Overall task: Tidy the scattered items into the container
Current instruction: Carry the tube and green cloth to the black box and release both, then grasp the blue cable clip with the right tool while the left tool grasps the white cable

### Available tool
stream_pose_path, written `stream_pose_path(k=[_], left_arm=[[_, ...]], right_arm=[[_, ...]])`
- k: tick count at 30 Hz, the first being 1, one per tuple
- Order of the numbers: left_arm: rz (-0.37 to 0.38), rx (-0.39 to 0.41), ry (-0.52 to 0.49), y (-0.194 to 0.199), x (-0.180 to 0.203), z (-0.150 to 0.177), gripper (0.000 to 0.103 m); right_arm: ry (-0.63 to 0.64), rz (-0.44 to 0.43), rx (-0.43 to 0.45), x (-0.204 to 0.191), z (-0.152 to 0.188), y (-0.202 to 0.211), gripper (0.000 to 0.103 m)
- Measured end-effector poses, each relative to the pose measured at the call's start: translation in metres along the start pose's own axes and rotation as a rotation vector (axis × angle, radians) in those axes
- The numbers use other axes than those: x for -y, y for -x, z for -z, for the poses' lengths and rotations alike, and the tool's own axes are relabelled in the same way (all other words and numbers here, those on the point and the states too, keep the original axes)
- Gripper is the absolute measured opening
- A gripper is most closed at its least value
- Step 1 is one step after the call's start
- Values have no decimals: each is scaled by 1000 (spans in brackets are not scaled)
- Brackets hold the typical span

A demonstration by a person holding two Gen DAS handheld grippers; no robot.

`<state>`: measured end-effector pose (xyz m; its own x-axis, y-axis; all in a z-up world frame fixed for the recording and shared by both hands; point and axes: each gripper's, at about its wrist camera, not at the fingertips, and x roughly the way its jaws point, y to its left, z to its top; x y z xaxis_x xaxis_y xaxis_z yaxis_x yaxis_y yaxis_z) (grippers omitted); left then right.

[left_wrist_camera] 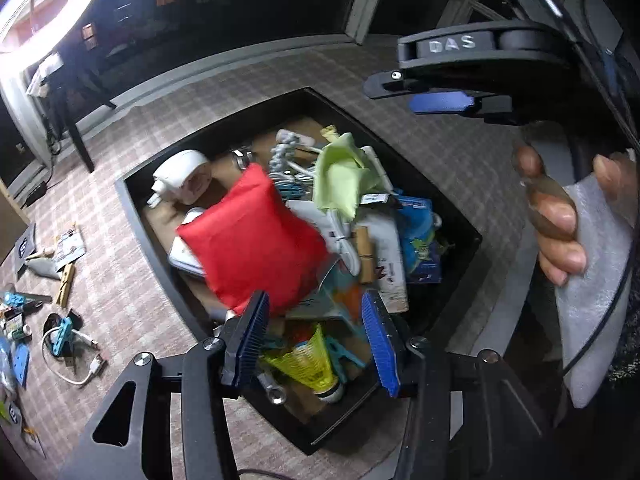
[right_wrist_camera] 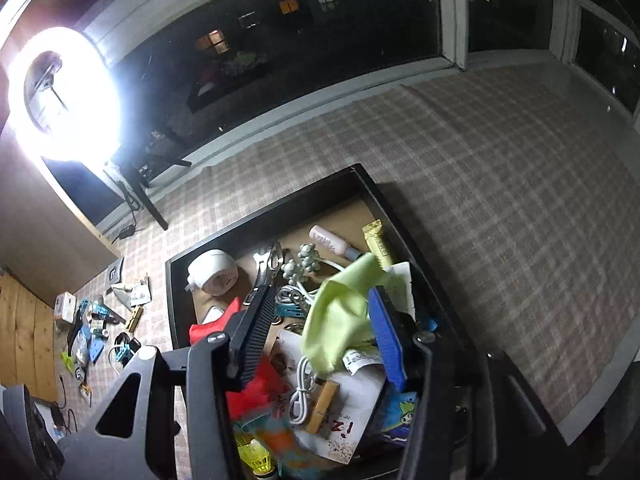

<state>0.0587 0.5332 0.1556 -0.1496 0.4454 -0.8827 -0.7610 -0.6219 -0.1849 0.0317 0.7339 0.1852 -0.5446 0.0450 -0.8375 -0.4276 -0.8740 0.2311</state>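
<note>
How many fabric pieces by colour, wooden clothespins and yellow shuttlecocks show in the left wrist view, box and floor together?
Red fabric pouch: 1
Light green cloth: 1
Wooden clothespins: 2
Yellow shuttlecock: 1
Total: 5

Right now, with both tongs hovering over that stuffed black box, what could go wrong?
1. The red pouch looks blurred and sits high on the heap between the open left tongs; it might slide off the pile rather than settle.
2. The green cloth drapes against one finger of the open right tongs and could snag when they pull away.
3. The box is crowded, while more clutter, such as a white cable, waits outside.
</note>
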Motion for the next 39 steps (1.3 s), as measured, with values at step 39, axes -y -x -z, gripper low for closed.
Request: stream_pose_path(k=[39], left_arm=[[-143,-15,432,24,-298,118,33]], right_arm=[[401,-383,-304,-274,91,-124,53]])
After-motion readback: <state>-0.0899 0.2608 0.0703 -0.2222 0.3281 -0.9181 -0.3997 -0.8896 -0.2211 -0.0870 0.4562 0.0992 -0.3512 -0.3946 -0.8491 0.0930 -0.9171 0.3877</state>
